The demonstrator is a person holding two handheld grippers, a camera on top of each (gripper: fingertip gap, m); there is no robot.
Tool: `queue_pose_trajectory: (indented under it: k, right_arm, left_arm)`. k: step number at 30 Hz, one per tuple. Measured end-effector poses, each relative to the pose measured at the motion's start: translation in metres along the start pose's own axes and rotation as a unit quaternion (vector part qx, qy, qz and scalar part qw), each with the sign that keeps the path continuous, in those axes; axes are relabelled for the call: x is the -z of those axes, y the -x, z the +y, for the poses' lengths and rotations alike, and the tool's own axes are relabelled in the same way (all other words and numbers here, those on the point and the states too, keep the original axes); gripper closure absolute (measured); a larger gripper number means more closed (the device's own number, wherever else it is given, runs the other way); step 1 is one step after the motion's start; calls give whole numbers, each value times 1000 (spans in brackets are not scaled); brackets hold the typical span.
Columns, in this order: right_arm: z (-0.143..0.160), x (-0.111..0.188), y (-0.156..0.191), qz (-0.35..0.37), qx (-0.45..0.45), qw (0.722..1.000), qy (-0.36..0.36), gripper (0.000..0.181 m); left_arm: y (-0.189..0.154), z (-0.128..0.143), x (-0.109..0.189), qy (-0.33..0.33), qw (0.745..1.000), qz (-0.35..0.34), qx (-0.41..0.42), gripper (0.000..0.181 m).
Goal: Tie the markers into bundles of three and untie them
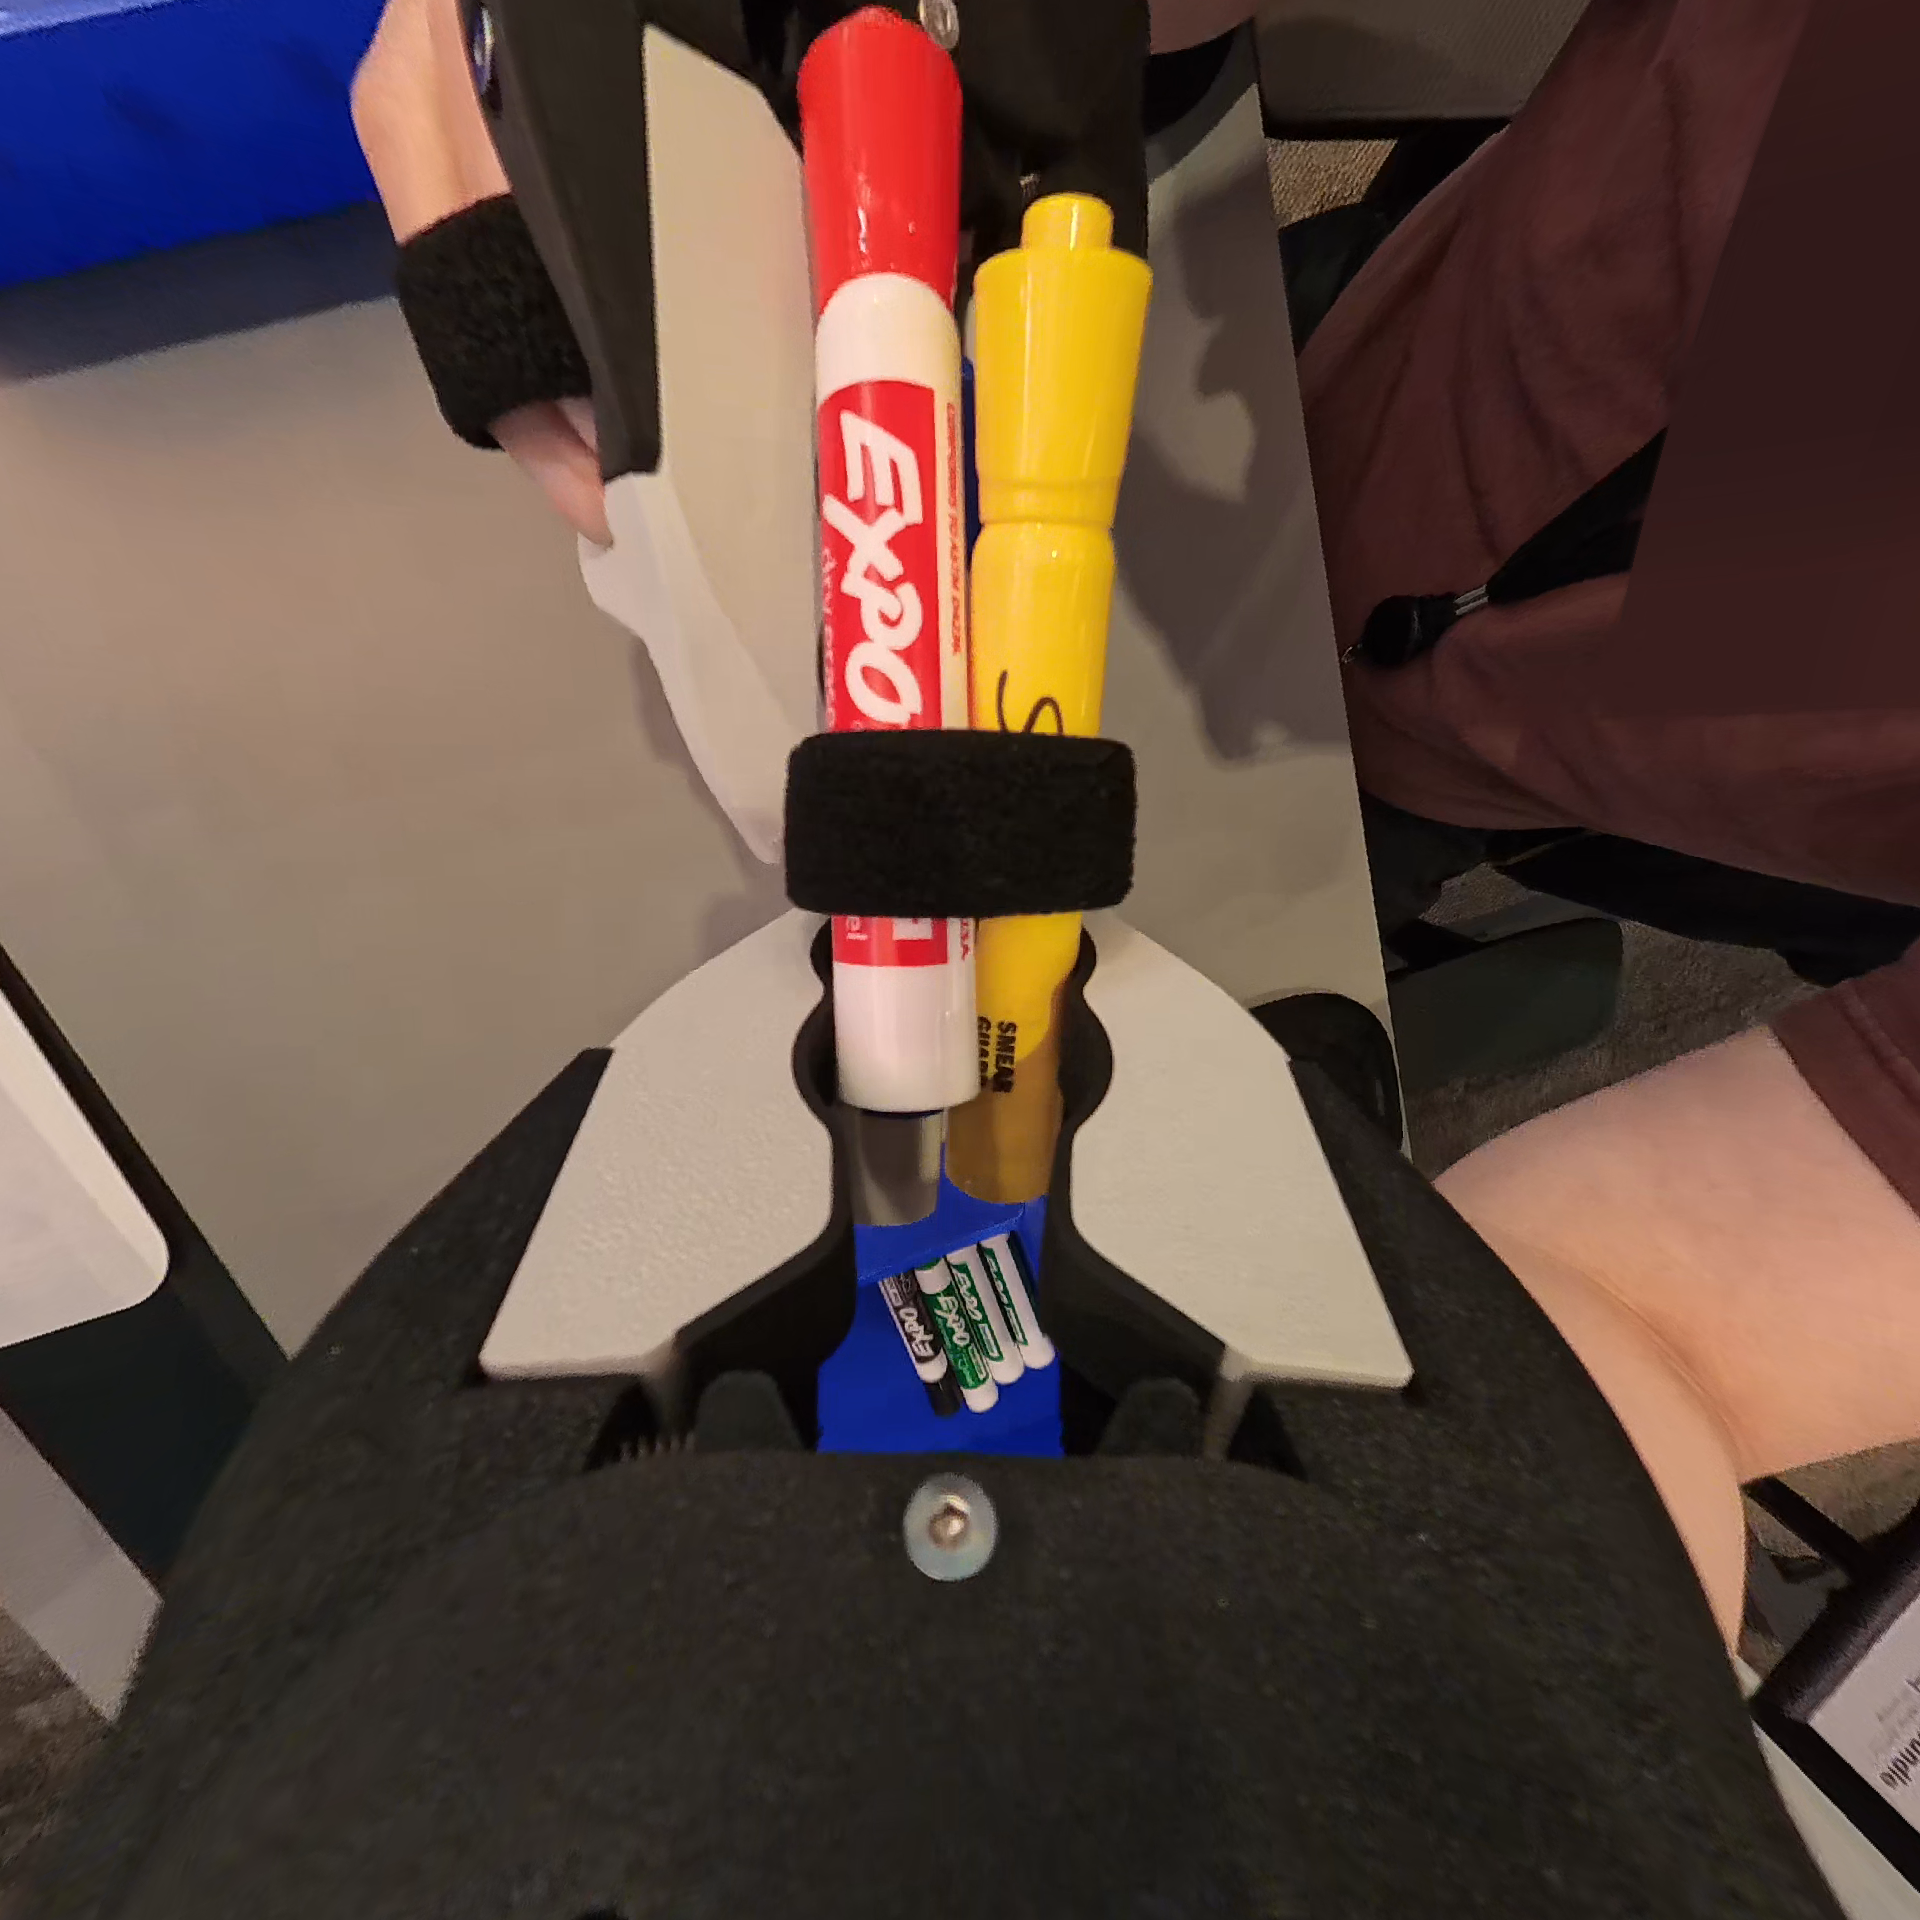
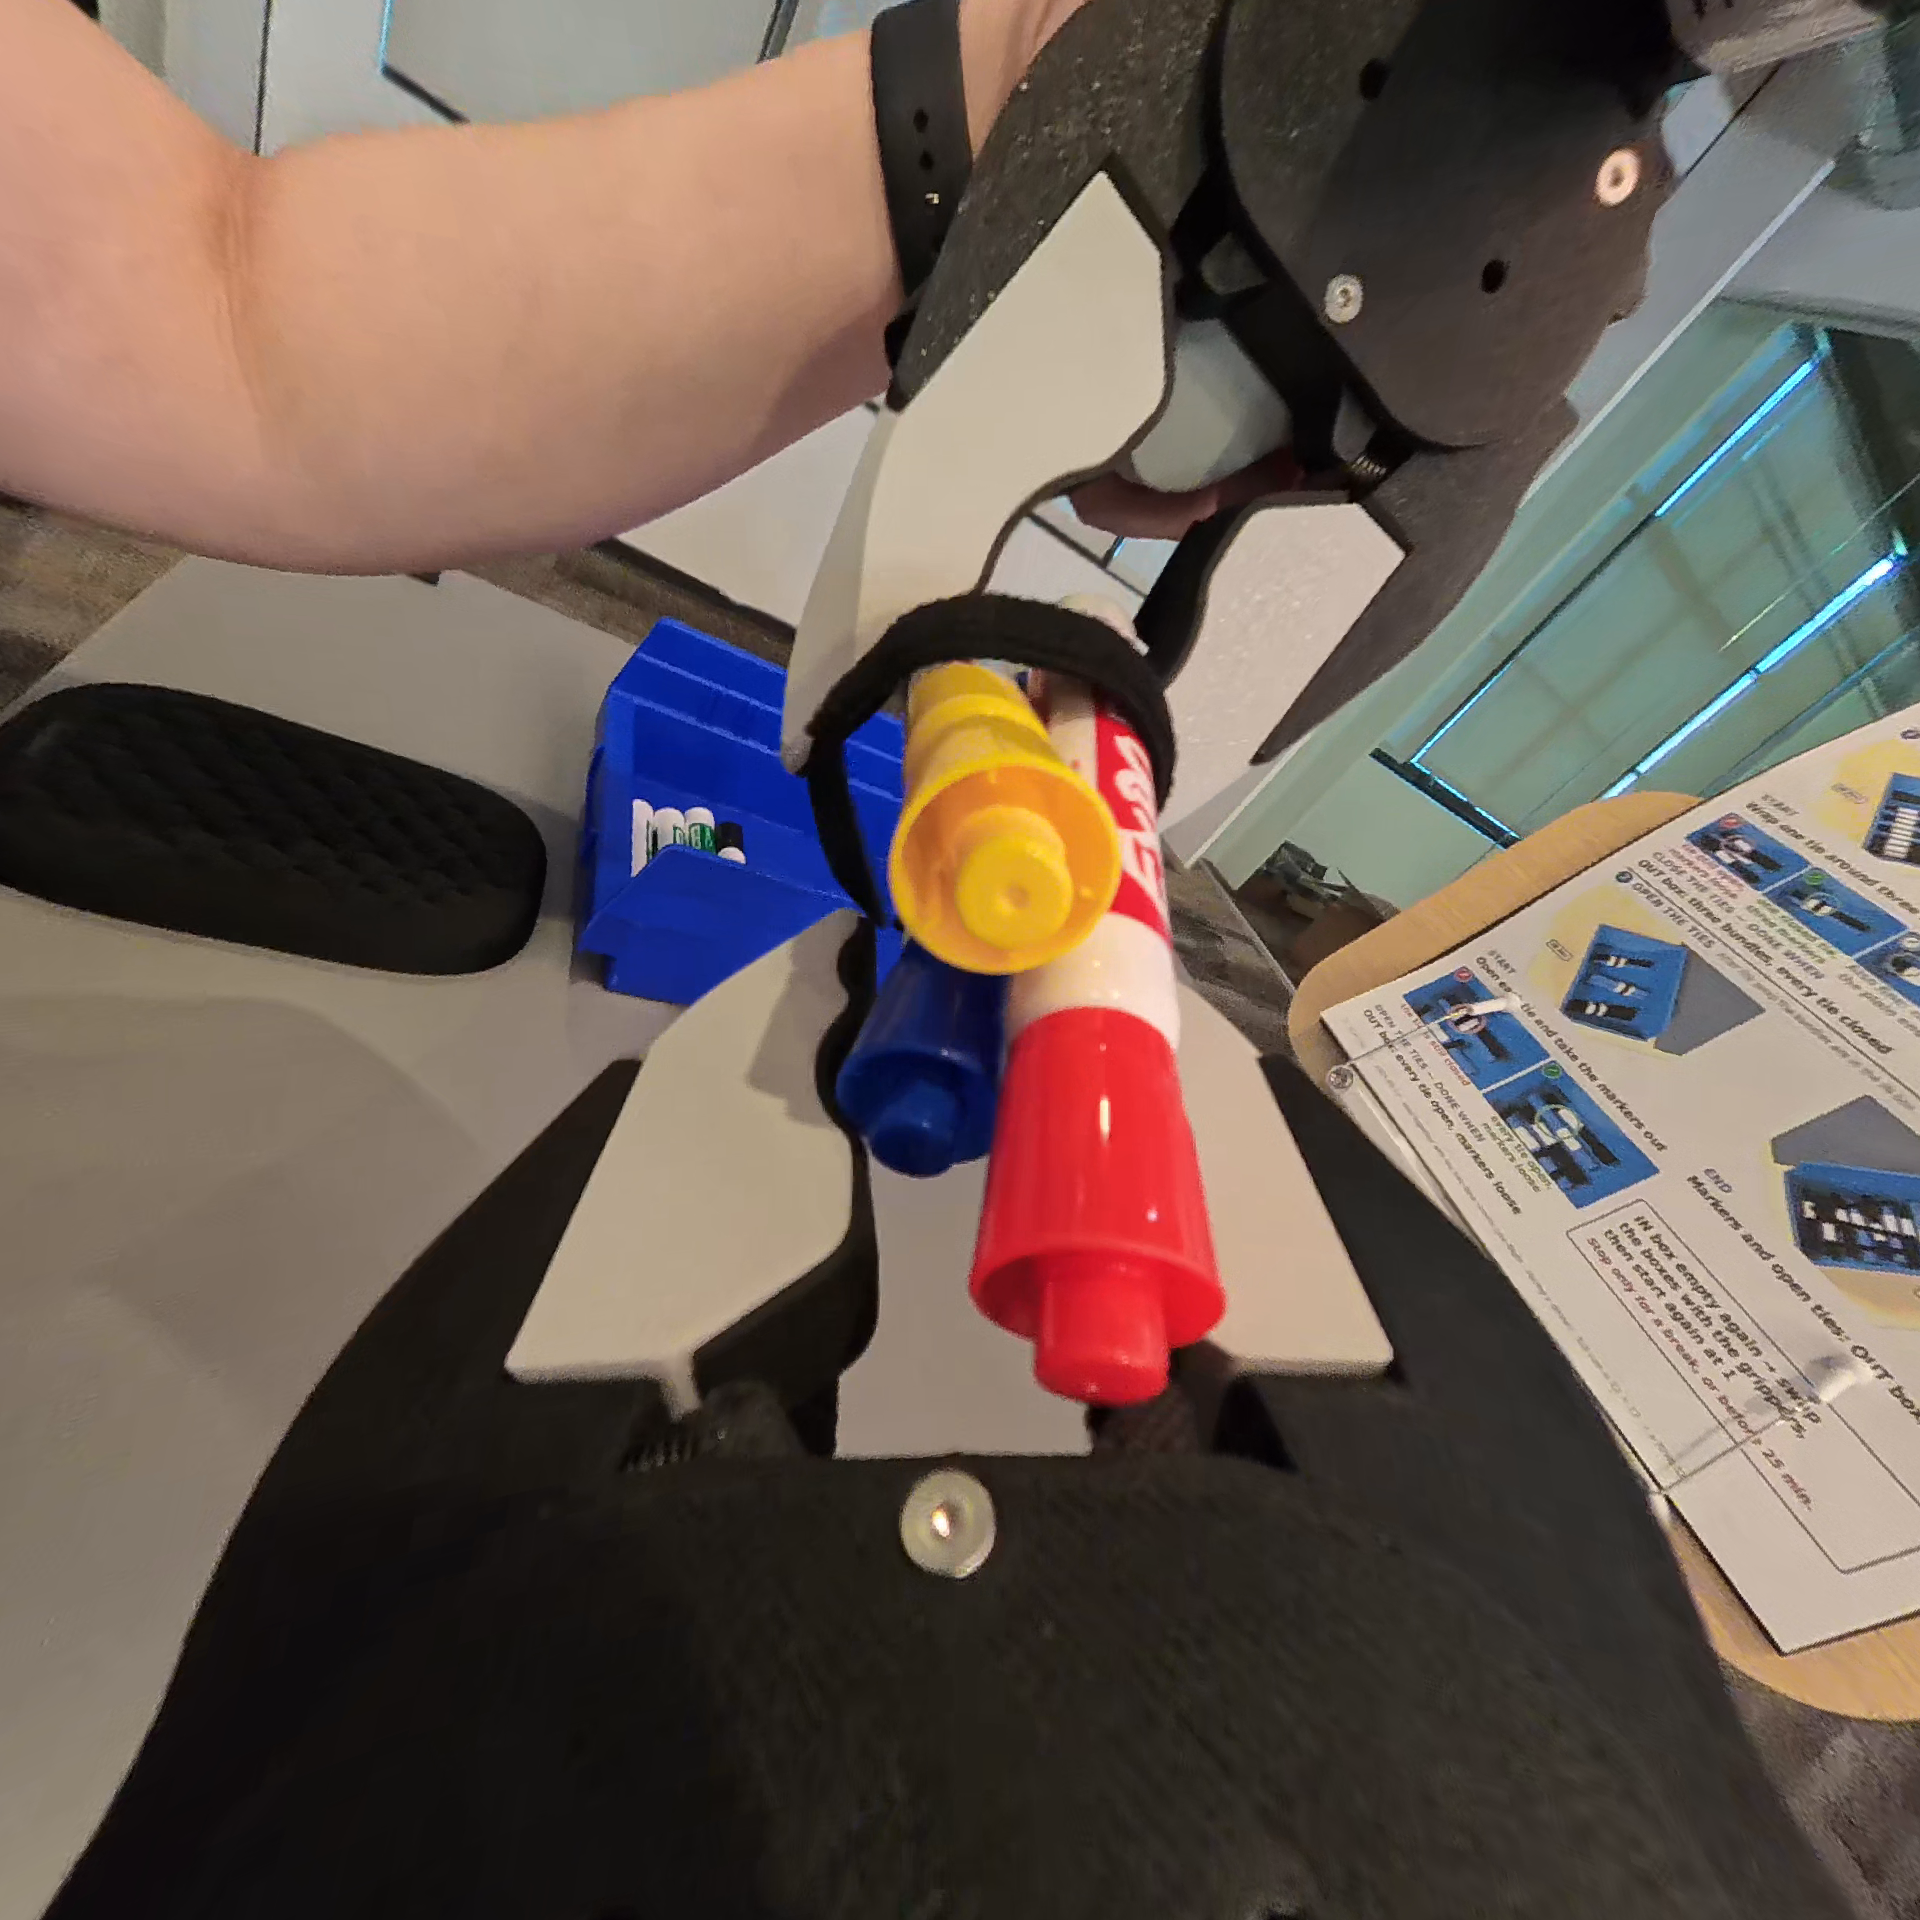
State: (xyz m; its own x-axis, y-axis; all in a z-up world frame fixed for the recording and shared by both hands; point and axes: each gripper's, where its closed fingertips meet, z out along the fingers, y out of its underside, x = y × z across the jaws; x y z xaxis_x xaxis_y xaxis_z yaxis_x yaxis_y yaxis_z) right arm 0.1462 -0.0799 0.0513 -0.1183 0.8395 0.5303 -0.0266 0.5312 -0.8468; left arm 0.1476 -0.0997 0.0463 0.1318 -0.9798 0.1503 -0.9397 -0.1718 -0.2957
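Both tongs (image 1: 951,1049) (image 2: 1039,1039) clamp the strapped markers (image 1: 966,623) over a grey table (image 1: 260,727), blue bin (image 2: 707,831) behind.

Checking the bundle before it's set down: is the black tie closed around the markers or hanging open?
Closed, apparently: the black tie forms a full loop round the red marker and yellow marker; no loose tail shows.

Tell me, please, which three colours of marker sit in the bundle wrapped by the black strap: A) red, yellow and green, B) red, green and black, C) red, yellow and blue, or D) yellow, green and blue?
C: the right wrist view shows the red marker, yellow marker and blue marker together inside the black strap.
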Motion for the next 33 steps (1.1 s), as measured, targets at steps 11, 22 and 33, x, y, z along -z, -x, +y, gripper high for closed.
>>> queue_pose_trajectory:
  k: [11, 22, 33]
  right_arm:
    - [11, -10, 11, -36, -10, 999, 30, 145]
    - [24, -21, 20, -56, -24, 997, 43, 138]
    - [34, -27, 27, -81, -34, 993, 73, 135]
  left_arm:
    - [-3, 14, -13, -26, 1000, -2, 7, 142]
    - [-3, 29, -26, -50, 999, -6, 4, 142]
    - [-2, 41, -34, -52, 999, 2, 10, 142]
